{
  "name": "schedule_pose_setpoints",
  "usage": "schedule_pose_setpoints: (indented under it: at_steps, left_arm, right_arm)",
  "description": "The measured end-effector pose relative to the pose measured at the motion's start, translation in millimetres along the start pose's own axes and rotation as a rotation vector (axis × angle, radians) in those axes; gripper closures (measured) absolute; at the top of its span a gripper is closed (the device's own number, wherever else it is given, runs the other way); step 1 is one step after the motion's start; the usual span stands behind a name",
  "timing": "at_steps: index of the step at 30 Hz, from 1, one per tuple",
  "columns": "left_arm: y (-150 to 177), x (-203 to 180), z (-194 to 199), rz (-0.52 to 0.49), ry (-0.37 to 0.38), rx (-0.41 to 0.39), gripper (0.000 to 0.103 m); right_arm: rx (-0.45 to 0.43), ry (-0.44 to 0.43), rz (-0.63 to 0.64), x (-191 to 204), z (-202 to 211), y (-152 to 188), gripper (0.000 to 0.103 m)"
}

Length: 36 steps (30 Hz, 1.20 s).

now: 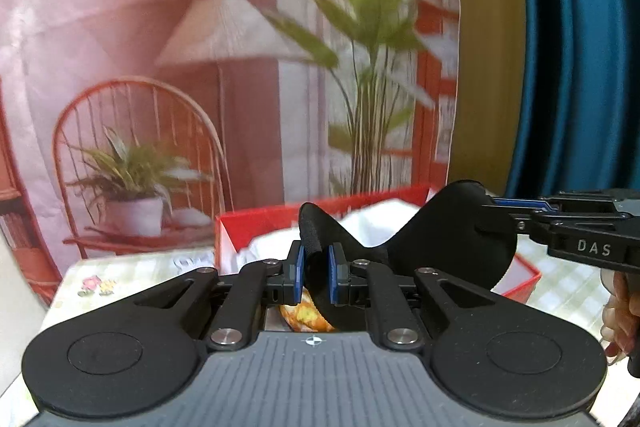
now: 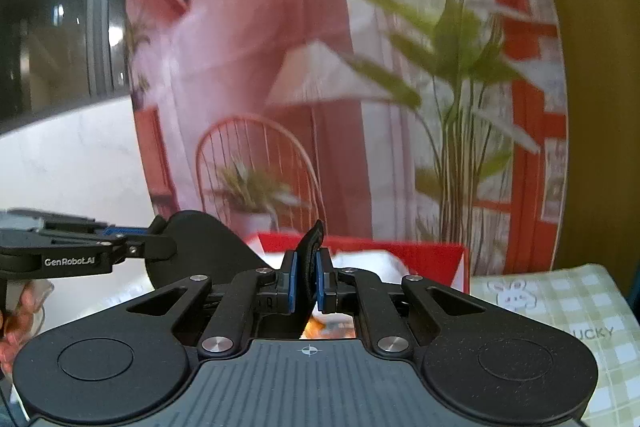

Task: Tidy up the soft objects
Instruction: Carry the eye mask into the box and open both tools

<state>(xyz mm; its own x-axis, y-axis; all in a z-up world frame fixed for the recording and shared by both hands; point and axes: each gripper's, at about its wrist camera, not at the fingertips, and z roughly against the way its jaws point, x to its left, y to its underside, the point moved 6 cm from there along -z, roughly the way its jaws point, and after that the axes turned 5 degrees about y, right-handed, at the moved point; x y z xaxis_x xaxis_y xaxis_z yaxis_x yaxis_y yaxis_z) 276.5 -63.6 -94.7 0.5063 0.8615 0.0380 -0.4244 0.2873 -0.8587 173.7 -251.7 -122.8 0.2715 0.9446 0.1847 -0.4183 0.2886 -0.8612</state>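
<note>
A black soft eye mask (image 1: 440, 235) hangs in the air between both grippers, above an open red box (image 1: 256, 223) holding white cloth. My left gripper (image 1: 316, 267) is shut on one end of the mask. The other gripper (image 1: 516, 207) comes in from the right and clamps the mask's far lobe. In the right wrist view, my right gripper (image 2: 306, 279) is shut on the mask's edge (image 2: 310, 255), and the left gripper (image 2: 136, 235) holds the mask's other lobe (image 2: 200, 247). An orange patterned soft item (image 1: 304, 315) lies below the left gripper.
The red box (image 2: 432, 255) stands on a table with a green checked cloth (image 2: 560, 299). A printed backdrop (image 1: 200, 67) of a chair, lamp and plants hangs close behind. A blue curtain (image 1: 568, 47) is at the right.
</note>
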Motion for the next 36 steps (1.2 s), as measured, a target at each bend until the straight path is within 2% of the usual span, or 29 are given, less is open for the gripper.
schedule_pose_setpoints:
  at_steps: [6,15,17,19,25,27,30,32,36]
  left_arm:
    - [21,-4,-32,-0.032,0.010,0.109,0.090]
    - [31,20,-50,0.018,-0.018,0.186,0.087]
    - [32,25,-49,0.006,-0.035,0.190,0.078]
    - [31,26,-49,0.002,-0.035,0.193,0.050]
    - [29,30,-46,0.003,-0.068,0.165,0.016]
    - [28,29,-45,-0.006,-0.079,0.158,0.011]
    - [27,27,-44,-0.014,-0.090,0.146,0.005]
    - [26,27,-42,-0.006,-0.088,0.134,0.003]
    - [24,29,-40,0.023,-0.091,0.132,0.000]
  right_arm:
    - [0.125,0.027,-0.014,-7,-33,29,0.094]
    - [0.202,0.087,-0.069,-27,-47,46,0.093]
    - [0.206,0.104,-0.068,-30,-46,45,0.089]
    - [0.209,0.126,-0.058,-32,-44,46,0.085]
    - [0.222,0.191,-0.003,-35,-44,46,0.081]
    - [0.225,0.198,0.003,-36,-44,45,0.080]
    - [0.229,0.205,0.010,-36,-44,45,0.071]
    - [0.234,0.206,0.013,-35,-44,45,0.058]
    - [0.238,0.208,0.014,-34,-43,43,0.040]
